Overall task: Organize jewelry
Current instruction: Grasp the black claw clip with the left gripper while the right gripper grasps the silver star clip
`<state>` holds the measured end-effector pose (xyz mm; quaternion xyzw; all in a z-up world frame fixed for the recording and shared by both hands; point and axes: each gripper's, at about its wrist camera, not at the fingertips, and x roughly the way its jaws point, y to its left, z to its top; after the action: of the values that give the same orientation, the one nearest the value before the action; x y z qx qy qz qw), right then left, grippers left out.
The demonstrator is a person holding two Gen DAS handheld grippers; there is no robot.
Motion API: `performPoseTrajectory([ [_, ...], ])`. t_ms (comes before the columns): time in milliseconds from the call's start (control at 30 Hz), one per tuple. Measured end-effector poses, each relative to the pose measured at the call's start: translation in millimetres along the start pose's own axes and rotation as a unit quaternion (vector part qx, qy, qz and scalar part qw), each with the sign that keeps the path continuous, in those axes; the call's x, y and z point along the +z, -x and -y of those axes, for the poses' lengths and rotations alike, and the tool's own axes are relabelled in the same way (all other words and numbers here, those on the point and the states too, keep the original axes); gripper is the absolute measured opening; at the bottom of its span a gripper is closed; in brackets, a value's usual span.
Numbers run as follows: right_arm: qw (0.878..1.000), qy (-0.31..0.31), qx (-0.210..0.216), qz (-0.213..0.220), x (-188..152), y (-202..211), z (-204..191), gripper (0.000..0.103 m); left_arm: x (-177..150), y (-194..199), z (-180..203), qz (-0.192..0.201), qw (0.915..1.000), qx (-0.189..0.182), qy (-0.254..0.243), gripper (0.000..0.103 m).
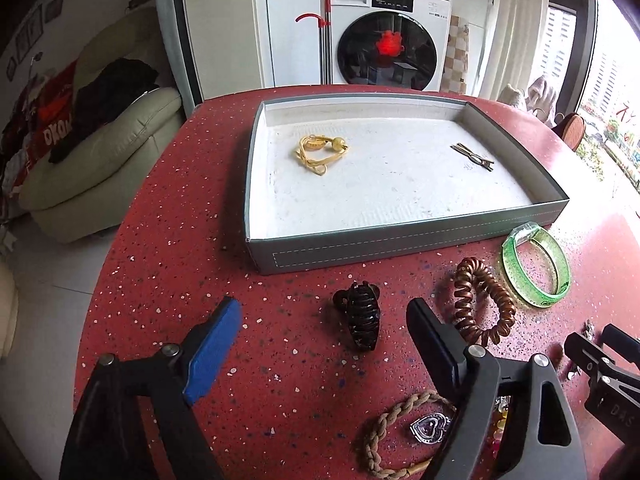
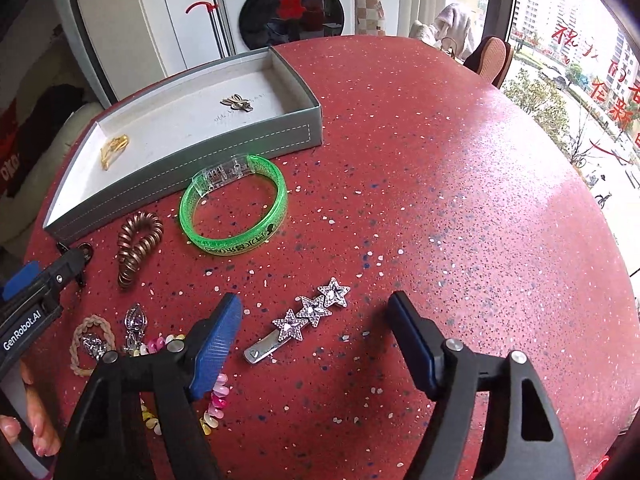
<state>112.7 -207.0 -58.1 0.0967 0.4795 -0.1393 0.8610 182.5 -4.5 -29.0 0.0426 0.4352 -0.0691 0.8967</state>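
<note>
A grey tray (image 1: 360, 242) with a white floor holds a gold chain piece (image 1: 320, 152) and a bronze hair pin (image 1: 474, 157). On the red table in front of it lie a dark claw clip (image 1: 360, 316), a brown spiral hair tie (image 1: 480, 300), a green bangle (image 1: 536, 266), a braided cord (image 1: 384, 432) and a heart pendant (image 1: 428, 428). My left gripper (image 1: 324, 320) is open, its fingers either side of the claw clip. My right gripper (image 2: 316, 316) is open above a silver star hair clip (image 2: 304, 320).
Coloured bead jewelry (image 2: 216, 400) lies under the right gripper's left finger. The tray (image 2: 192, 160), bangle (image 2: 236, 208) and spiral tie (image 2: 138, 246) also show in the right wrist view. A sofa (image 1: 100, 152) and a washing machine (image 1: 384, 36) stand beyond the table.
</note>
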Motion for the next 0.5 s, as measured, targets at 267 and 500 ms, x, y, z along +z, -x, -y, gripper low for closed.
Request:
performPoseTrajectory([
  [267, 1.0, 0.015, -0.003, 0.011, -3.7, 5.1, 14.1, 0.037, -3.4, -4.9, 2.6, -0.006, 0.9999, 0.004, -0.008, 0.074],
  [500, 1.0, 0.023, 0.012, 0.013, -3.2, 4.7, 16.9, 0.019, -5.4, -7.3, 2.6, -0.012, 0.9999, -0.004, -0.008, 0.05],
])
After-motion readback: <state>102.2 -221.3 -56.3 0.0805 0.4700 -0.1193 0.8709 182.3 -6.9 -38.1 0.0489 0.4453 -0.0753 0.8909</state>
